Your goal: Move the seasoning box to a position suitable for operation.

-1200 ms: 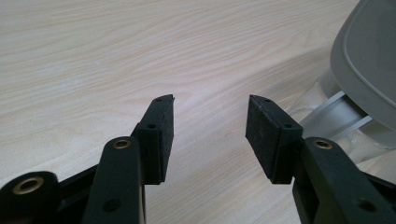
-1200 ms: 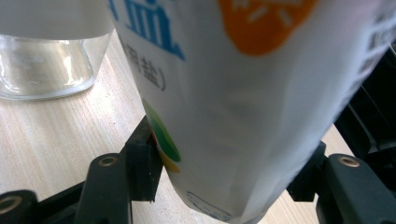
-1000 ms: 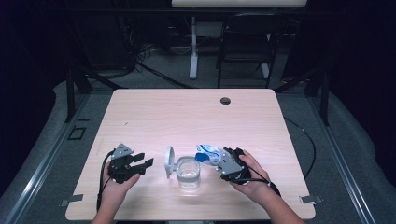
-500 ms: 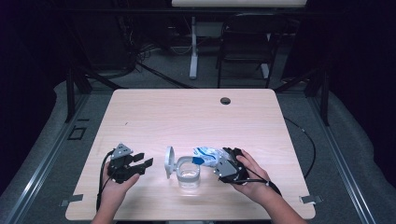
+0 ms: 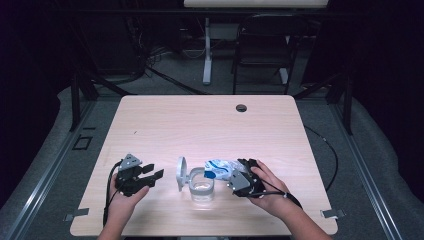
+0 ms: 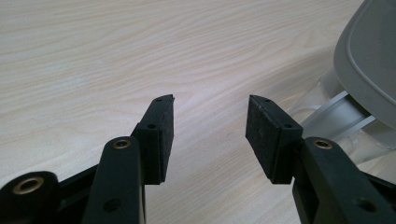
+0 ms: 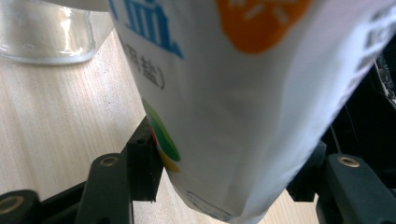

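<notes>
Pouch clamped, tipped at the jar

Your right gripper (image 5: 239, 176) jaws pinch the white pouch (image 7: 243, 93) beside the glass jar (image 5: 201, 186) near the bench's front edge; your left gripper (image 6: 210, 135) jaws are spread; nothing has shifted since before.

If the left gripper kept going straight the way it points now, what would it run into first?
Most likely the open grey lid of the glass jar: the left gripper points right at it, jaws open and empty. In its own view the lid sits right of centre, so it might just graze it.

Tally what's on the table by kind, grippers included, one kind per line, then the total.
Grippers: 2, the left gripper open with nothing between its jaws, the right gripper clamped on the bag
Glass jars with a hinged lid: 1, the jar with its lid open
White printed bags: 1, the bag
Total: 4
</notes>
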The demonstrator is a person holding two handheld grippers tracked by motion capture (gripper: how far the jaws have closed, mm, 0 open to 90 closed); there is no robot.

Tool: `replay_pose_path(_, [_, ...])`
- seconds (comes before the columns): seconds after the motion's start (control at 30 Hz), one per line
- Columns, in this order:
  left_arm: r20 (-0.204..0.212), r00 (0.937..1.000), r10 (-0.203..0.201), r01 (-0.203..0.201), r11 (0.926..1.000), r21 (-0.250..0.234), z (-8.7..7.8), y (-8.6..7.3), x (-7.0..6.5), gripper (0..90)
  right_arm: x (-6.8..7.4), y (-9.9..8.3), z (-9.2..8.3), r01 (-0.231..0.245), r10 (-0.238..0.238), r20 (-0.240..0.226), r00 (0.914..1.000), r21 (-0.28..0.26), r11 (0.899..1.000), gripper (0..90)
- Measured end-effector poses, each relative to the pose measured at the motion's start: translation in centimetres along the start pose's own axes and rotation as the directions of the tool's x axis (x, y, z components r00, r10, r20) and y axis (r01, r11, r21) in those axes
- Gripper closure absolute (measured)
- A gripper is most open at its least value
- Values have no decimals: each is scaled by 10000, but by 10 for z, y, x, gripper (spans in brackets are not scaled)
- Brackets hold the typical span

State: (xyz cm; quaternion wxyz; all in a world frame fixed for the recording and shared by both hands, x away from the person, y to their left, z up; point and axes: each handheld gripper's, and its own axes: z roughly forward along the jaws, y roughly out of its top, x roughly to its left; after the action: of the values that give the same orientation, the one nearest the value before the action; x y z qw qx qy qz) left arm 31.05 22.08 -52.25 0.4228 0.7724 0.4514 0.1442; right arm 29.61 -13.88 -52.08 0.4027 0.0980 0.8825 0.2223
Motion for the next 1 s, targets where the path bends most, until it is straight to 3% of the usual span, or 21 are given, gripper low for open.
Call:
replay_pose_path(0.3, [6,10000,-44,44,10000,18,0,0,0,523,1,4,0,606,-605,-29,9982,310,9977,413])
replay_pose_path(0.47, [-10,10000,-34,34,10000,43,0,0,0,523,1,4,2,530,-529,-39,9986,171,9984,414])
replay_pose_path(0.73, [-13,10000,-25,25,10000,49,0,0,1,523,-1,4,1,1116,-1124,107,9936,553,9922,413])
replay_pose_path(1.0, [8,10000,-59,59,10000,55,0,-1,1,522,0,5,2,1249,-1256,86,9920,575,9905,413])
